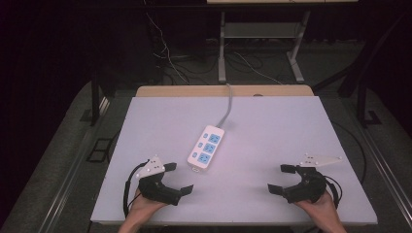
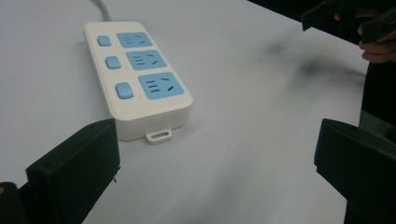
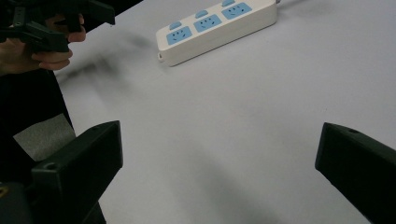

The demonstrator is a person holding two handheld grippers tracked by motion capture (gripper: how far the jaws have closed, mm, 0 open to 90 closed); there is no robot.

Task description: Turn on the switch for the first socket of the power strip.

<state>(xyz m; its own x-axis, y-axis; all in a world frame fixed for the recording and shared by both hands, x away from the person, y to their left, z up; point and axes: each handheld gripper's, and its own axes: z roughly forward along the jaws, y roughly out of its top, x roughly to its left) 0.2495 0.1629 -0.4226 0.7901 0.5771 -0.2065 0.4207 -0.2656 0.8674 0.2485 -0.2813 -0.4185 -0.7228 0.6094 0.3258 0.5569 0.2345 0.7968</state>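
Note:
A white power strip [image 1: 206, 148] with three blue sockets and blue switches lies near the middle of the white table top [image 1: 272, 126], its grey cord running to the far edge. My left gripper [image 1: 178, 177] rests at the near left, jaws wide open and empty, pointing right toward the strip [image 2: 137, 77]. My right gripper [image 1: 280, 178] rests at the near right, also open and empty, pointing left. In the right gripper view the strip [image 3: 217, 28] lies far ahead, and the other hand holds its gripper at the upper left.
The table's near edge runs just under both hands. Beyond the far edge are a wooden strip [image 1: 223, 91], a metal frame's legs [image 1: 222, 48] and loose cables on a dark floor. Grey floor mats flank the table.

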